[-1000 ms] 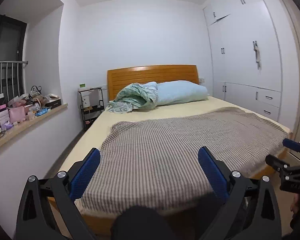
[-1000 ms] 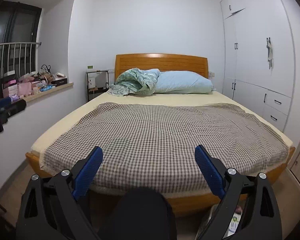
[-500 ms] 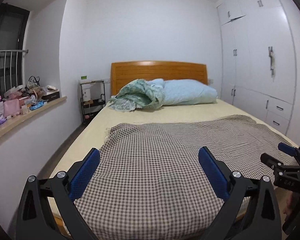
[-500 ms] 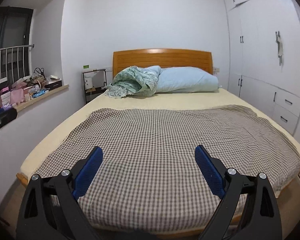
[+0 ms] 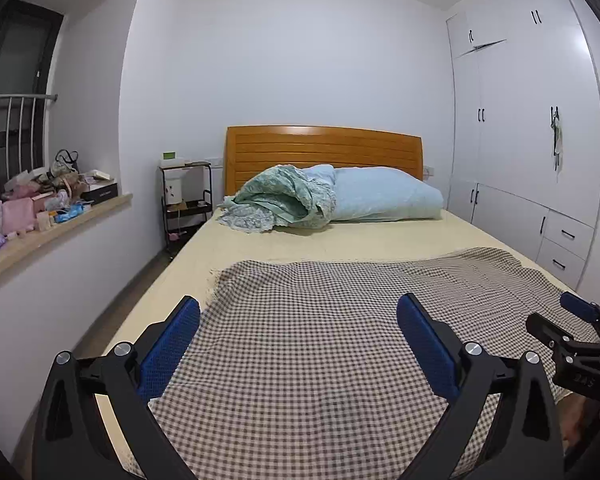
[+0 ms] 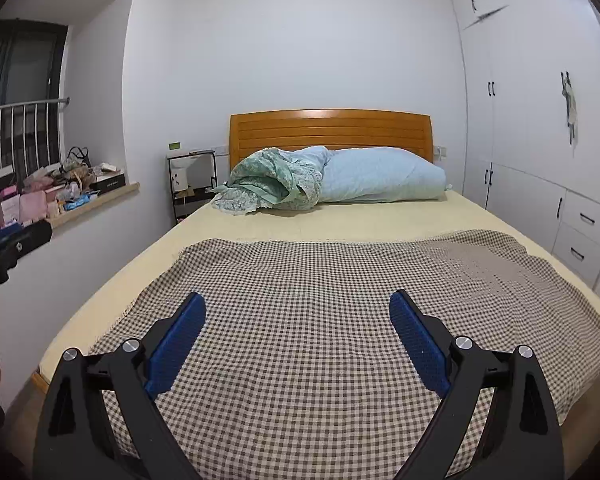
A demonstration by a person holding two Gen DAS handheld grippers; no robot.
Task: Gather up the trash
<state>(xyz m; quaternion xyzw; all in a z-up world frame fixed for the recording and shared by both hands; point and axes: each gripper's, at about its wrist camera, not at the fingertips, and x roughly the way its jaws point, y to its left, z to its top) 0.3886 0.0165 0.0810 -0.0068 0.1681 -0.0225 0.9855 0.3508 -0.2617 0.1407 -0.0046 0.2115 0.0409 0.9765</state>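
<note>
Bed (image 5: 340, 236) filling most of both views, checked blanket (image 6: 320, 320) spread flat over the near half, pillow (image 5: 384, 196) and crumpled green quilt (image 5: 280, 200) at the headboard. Windowsill (image 5: 60, 228) on the left, crowded with boxes, bags and wrappers (image 5: 66, 212). Left hand-held gripper (image 5: 298, 344) and right hand-held gripper (image 6: 296, 340) both hovering over the blanket, blue pads spread wide apart, nothing between them. No trash visible on the bed; likeliest candidates the loose wrappers on the sill, though too small and distorted to sort rubbish from keepsakes. Main risk from here: mistaking a wanted item in that clutter for trash, or knocking neighbouring boxes off the ledge, given how tightly packed. Secondary risk: snagging blanket fabric if lowered here.
</note>
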